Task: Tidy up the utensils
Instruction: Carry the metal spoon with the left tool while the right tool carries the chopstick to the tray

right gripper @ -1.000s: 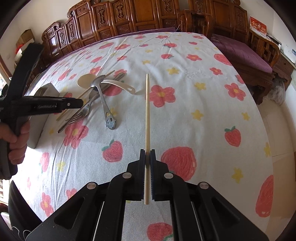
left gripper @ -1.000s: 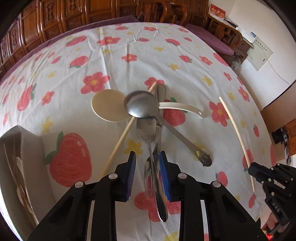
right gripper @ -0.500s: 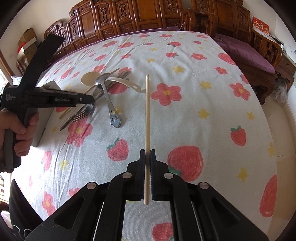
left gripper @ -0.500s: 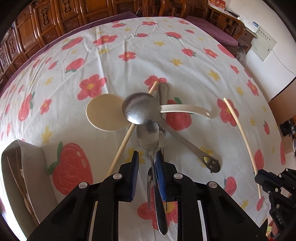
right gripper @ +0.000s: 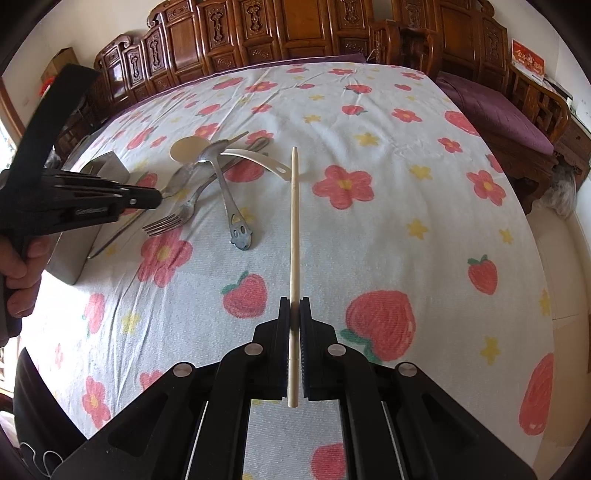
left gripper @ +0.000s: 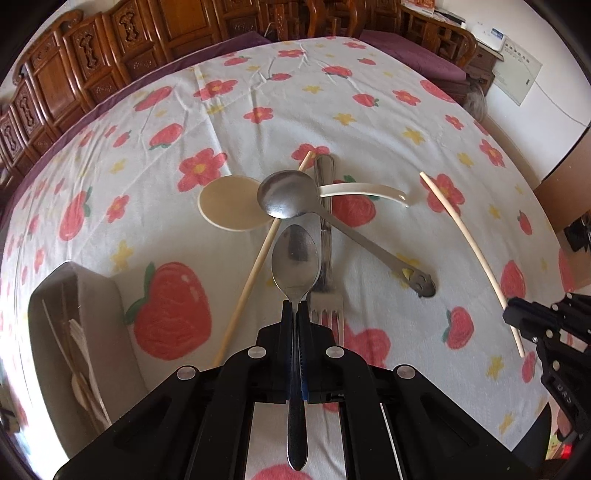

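- utensils lie in a crossed pile near the middle of the tablecloth (left gripper: 369,92): a cream flat spoon (left gripper: 231,206), a big steel spoon (left gripper: 288,199) with a face cut in its handle end, a fork (left gripper: 327,310) and one chopstick (left gripper: 251,280).
- left gripper (left gripper: 295,314) has just been closing; its jaws are now clamped on the neck of a small steel spoon (left gripper: 295,258), bowl pointing away, handle running back between the fingers toward the camera.
- the fork's handle runs under the big spoon, so where the two touch is hidden; its tines sit just beside the left gripper.
- right gripper (right gripper: 294,314) is clamped on a second chopstick (right gripper: 294,221), which sticks out forward above the cloth; its rear end pokes out behind the jaws.
- a grey tray (left gripper: 96,295) sits by the left edge of the cloth; pale utensils inside are blurred and hard to tell apart, and the frame edge cuts off part of it.
- a hand (right gripper: 22,266) holding the left gripper's grip shows at the left edge of the right wrist view, partly cut off.
- carved wooden furniture (right gripper: 295,29) stands behind the far edge.
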The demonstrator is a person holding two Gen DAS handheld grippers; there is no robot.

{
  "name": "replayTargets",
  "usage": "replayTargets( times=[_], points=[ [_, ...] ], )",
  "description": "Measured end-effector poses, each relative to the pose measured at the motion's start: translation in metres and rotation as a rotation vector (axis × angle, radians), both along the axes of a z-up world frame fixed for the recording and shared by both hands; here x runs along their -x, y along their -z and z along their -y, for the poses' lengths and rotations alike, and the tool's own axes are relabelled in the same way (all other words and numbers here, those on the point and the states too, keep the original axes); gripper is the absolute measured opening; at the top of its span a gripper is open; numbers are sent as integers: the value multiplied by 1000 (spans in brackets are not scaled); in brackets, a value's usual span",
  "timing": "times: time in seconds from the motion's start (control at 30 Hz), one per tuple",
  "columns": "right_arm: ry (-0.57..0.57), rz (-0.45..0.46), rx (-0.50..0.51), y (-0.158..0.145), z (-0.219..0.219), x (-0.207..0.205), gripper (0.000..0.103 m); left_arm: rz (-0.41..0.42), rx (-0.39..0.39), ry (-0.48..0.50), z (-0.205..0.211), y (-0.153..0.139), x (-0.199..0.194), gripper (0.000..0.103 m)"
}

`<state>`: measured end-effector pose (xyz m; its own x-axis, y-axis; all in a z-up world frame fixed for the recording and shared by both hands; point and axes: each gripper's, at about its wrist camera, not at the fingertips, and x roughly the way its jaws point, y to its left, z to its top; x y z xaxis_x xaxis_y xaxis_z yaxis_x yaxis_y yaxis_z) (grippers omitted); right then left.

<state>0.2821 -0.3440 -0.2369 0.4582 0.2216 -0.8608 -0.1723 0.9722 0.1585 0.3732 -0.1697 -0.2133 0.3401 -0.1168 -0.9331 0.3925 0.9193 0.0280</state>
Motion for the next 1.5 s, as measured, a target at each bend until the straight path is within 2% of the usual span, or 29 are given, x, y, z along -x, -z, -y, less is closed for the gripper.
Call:
replayTargets(
  times=[0.23, 0.33, 0.87, 1.5],
  points=[
    [-24, 31, -25, -15, -9, 4, 6, 44, 11, -3, -12, -21, 19, 2],
    [-29, 40, -71, -24, -13, 6, 6, 67, 8, -12, -17, -29, 26, 2],
    [-133, 108, -65, -54, -60, 26, 6, 151, 29, -81, -75, -64, 48, 2],
    [-237, 132, -44, -61, -114, 45, 6, 156, 21, -227, -168, -54, 49, 2]
  ],
)
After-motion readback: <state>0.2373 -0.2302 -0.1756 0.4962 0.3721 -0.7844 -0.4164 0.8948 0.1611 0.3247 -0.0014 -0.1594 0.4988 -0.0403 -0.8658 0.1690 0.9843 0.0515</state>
